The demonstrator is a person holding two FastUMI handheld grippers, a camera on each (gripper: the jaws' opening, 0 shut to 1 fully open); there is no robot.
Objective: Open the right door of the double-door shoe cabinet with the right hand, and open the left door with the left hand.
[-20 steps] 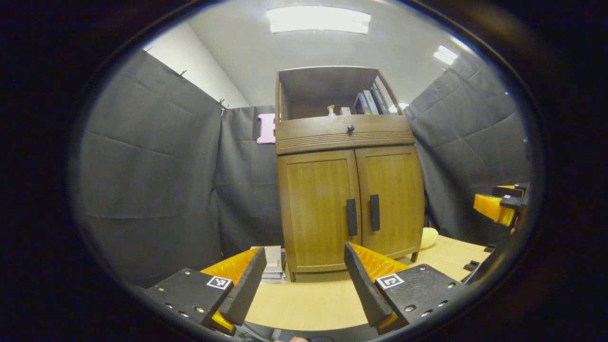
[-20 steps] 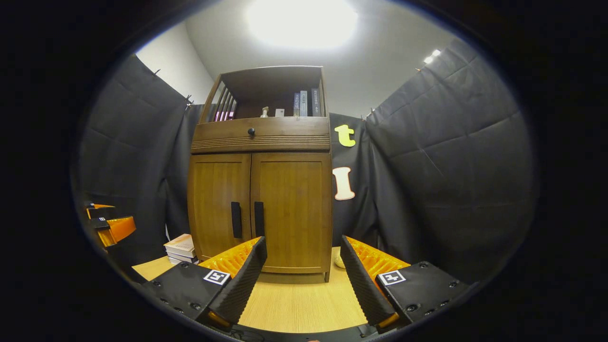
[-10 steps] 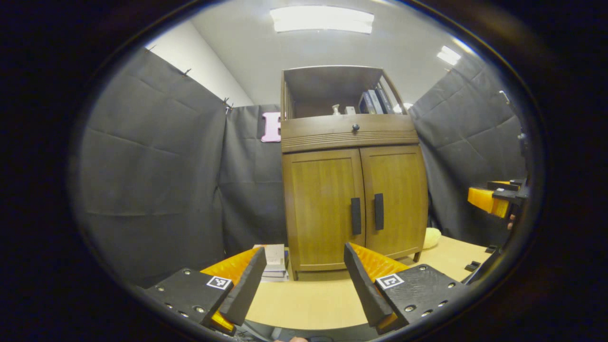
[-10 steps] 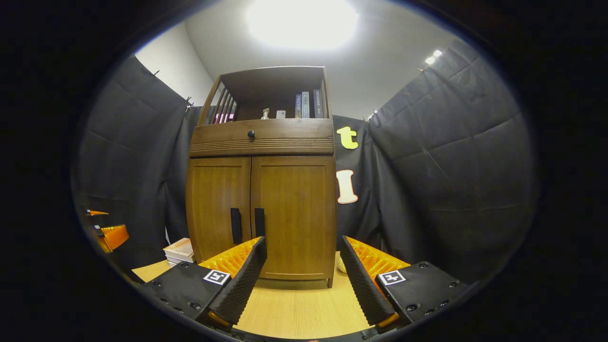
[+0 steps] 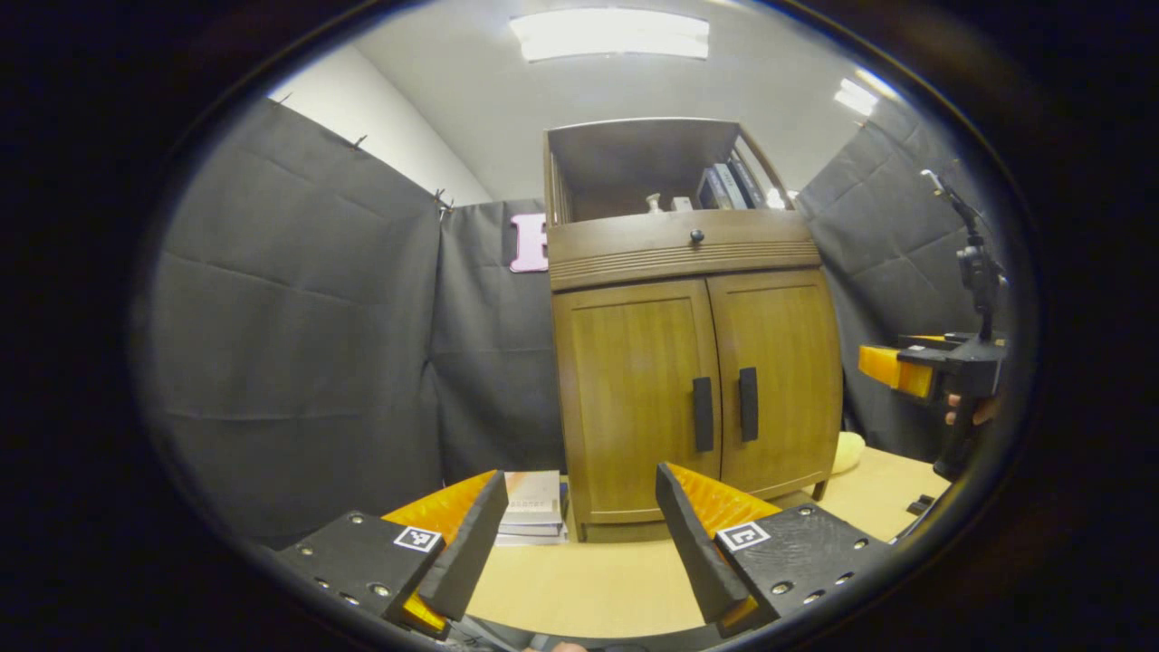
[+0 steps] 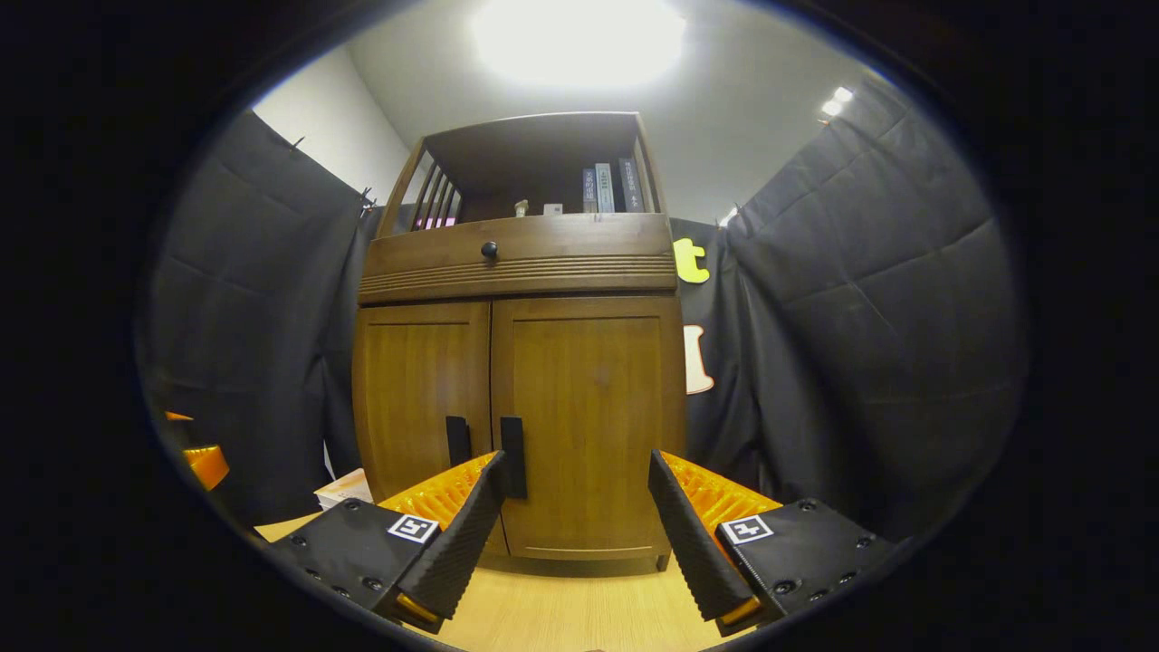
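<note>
Brown wooden double-door shoe cabinet [image 6: 516, 389], both doors closed, on a light wood desk [image 5: 579, 580].

Right door [image 6: 589, 426] and left door [image 6: 418, 398] sit flush, each with a black vertical bar handle at the centre seam: right handle [image 6: 513, 457], left handle [image 5: 703, 414]. Right claw [image 6: 577, 512]: fingers apart, gripping nothing, close before the right door. Left claw [image 5: 579, 525]: fingers apart, gripping nothing, well short of the cabinet. Above the doors: a drawer with a round black knob [image 6: 489, 249] and an open shelf holding upright books [image 6: 607, 187]. Stack of flat books [image 5: 534, 507] on the desk beside the cabinet's left foot.
</note>
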